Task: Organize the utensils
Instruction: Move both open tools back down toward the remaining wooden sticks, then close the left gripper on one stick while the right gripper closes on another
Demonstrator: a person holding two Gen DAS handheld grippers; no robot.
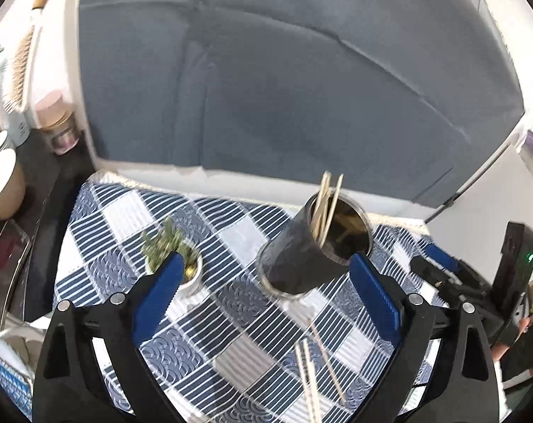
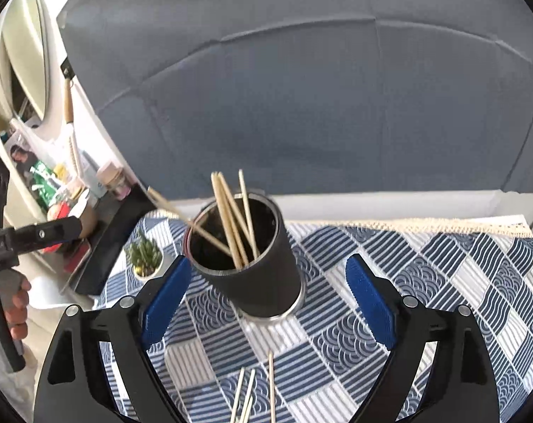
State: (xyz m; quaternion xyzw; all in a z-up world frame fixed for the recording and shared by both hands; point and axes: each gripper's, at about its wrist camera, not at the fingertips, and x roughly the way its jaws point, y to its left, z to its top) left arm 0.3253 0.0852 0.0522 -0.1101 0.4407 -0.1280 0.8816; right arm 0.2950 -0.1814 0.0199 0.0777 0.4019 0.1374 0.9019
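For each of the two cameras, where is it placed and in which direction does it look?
Left wrist view: sits on the left gripper, looks forward and down over the checked cloth at the dark cup holding chopsticks; its open blue fingers show, and the other gripper at the right edge.
Right wrist view: sits on the right gripper, looks at the same cup from closer; its open fingers and the person's left hand show.
Shared: cup, loose chopsticks on the cloth, small plant.
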